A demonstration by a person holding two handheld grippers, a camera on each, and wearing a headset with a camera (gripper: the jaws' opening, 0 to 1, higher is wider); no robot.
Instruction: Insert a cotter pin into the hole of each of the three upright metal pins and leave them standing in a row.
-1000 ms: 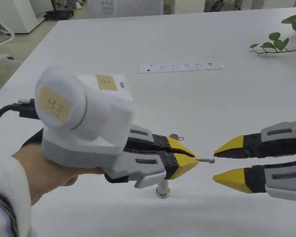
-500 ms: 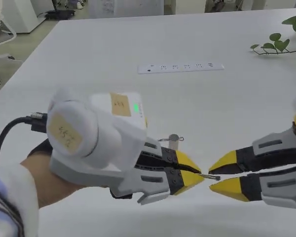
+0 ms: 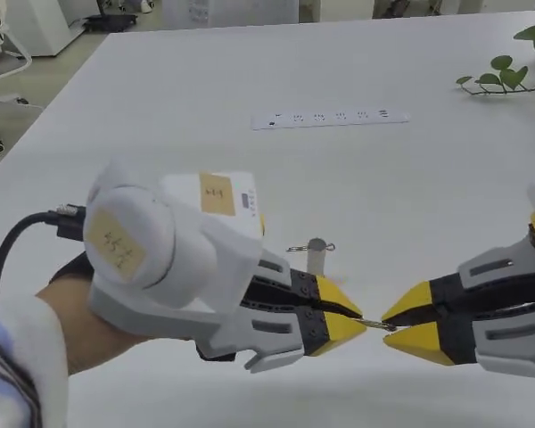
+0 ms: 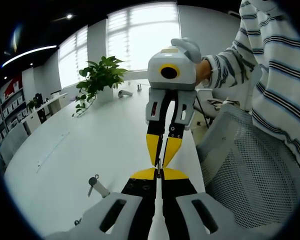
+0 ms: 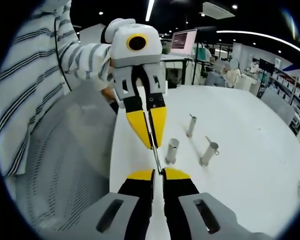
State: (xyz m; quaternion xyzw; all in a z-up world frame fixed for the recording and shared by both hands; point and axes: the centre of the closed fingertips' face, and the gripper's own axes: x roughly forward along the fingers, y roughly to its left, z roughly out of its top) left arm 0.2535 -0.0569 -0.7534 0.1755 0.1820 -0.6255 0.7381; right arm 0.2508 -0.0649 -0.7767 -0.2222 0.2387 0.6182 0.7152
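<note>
A thin cotter pin (image 3: 374,325) spans the small gap between the two grippers above the white table (image 3: 160,107). My left gripper (image 3: 361,323) is shut on one end. My right gripper (image 3: 388,325) faces it tip to tip, jaws shut on the other end. In the right gripper view the cotter pin (image 5: 154,155) runs from the left gripper (image 5: 151,145) down to my right gripper (image 5: 158,172). Three upright metal pins stand behind: a plain one (image 5: 172,150) and two (image 5: 191,126) (image 5: 209,153) with a cotter pin near the top. One pinned upright pin (image 3: 316,257) shows in the head view.
A white power strip (image 3: 330,118) lies across the far middle of the table. Plant leaves (image 3: 508,76) reach in at the far right. A black cable (image 3: 18,241) trails from the left gripper. A mesh chair (image 4: 240,165) sits by the table edge.
The right gripper's jaws, apart a second ago, have come together on the free end of the cotter pin. The left gripper has shifted slightly right and kept its hold.
</note>
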